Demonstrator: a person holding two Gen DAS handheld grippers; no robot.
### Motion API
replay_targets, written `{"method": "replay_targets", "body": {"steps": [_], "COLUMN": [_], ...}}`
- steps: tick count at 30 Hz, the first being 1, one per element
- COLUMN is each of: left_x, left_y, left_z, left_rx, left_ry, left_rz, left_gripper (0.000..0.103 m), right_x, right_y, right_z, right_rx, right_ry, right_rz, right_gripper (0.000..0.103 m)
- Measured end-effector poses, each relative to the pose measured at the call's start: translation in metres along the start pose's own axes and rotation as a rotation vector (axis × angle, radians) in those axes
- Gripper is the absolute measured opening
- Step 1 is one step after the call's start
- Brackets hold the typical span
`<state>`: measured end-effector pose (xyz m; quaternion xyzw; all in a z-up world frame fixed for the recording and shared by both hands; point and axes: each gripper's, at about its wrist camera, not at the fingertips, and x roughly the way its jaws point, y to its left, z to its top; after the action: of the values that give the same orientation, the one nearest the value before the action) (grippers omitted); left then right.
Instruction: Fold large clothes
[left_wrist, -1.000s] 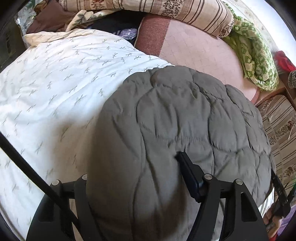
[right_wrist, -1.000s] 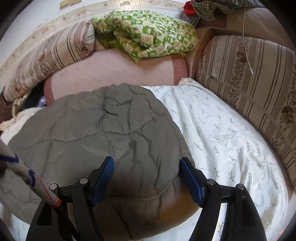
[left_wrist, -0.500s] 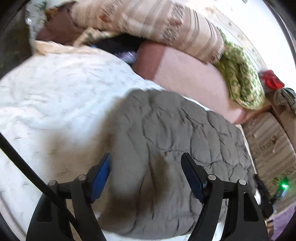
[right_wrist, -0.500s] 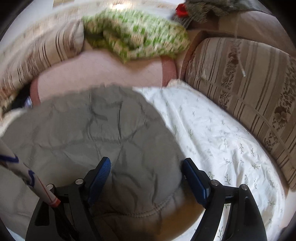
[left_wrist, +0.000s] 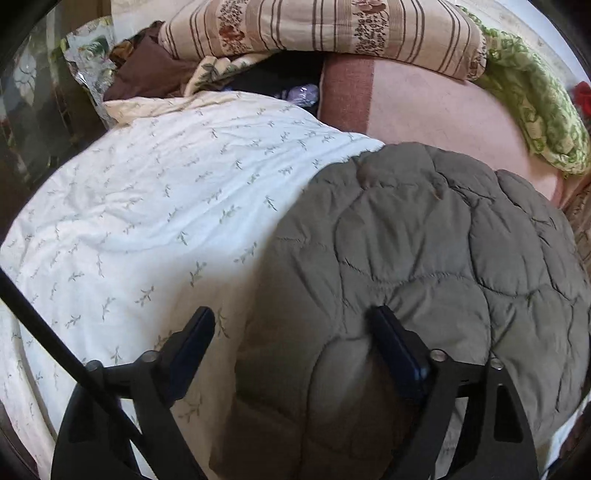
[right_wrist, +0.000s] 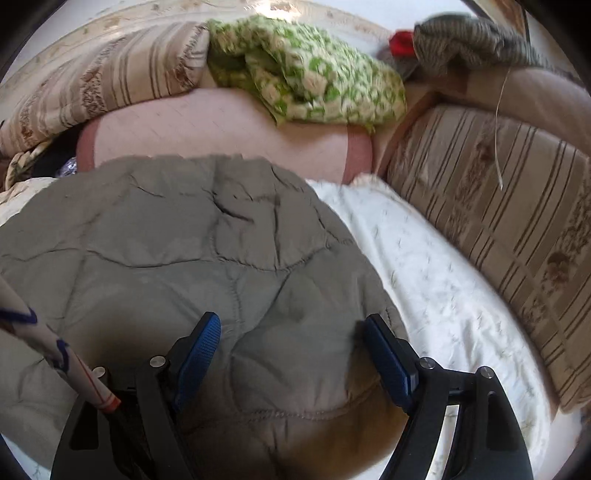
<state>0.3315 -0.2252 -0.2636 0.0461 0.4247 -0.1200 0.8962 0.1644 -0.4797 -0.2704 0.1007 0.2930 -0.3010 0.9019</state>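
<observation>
- On the white sprigged sheet (left_wrist: 155, 221), the grey quilted jacket (left_wrist: 424, 258) lies folded into a rounded bundle, filling the near middle of both views.
- Your left gripper (left_wrist: 295, 343) hangs over the jacket's left edge, jaws spread wide. Its right finger touches the padding; its left finger sits above bare sheet. Nothing is pinched between them.
- Your right gripper (right_wrist: 291, 347) sits over the jacket's near right corner, jaws likewise apart, with the stitched hem just below the fingertips. No cloth is clamped.
- Beyond the jacket, far side: a pink blanket (right_wrist: 221, 129) spread flat, touching the jacket's far edge.
- A green patterned cloth (right_wrist: 306, 74) is heaped on the pink blanket's far right.
- Striped cushions: one far left (left_wrist: 332, 29), another along the right side (right_wrist: 498, 221), beside the sheet.
- Right view is a little blurred.
</observation>
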Motion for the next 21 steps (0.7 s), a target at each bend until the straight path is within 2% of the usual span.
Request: {"method": "replay_targets", "body": {"steps": [4,7,13,15,18,21], "left_x": [-0.013,-0.036,-0.108,-0.131,-0.156,-0.184], "left_y": [0.004,0.006,0.006,0.005,0.009,0.013], "left_z": [-0.002,-0.003,-0.012,-0.025,-0.042,-0.061], "left_rx": [-0.018,-0.028,-0.044,-0.042,-0.056,-0.067], "left_ry": [-0.041,-0.114,-0.346,-0.403,-0.433,-0.446], "left_rz": [0.014,0.077,0.182,0.212,0.221,0.189], "left_gripper": [0.087,0.087,0.088,0.095,0.096,0.096], "right_x": [0.001,-0.007,-0.035,-0.049,-0.07,-0.091], "right_y": [-0.005,-0.009,-0.023,-0.027,-0.033,-0.035], "right_z": [0.002,0.003,0.008,0.009,0.003,-0.018], "right_rx": [0.03,0.057,0.119,0.137,0.168,0.202], "right_ry": [0.003,-0.022,-0.096,-0.117,-0.131,-0.108], "right_rz": [0.013,0.024,-0.003,-0.003,0.02,0.08], "right_gripper": [0.084,0.084,0.084,0.084,0.084,0.084]}}
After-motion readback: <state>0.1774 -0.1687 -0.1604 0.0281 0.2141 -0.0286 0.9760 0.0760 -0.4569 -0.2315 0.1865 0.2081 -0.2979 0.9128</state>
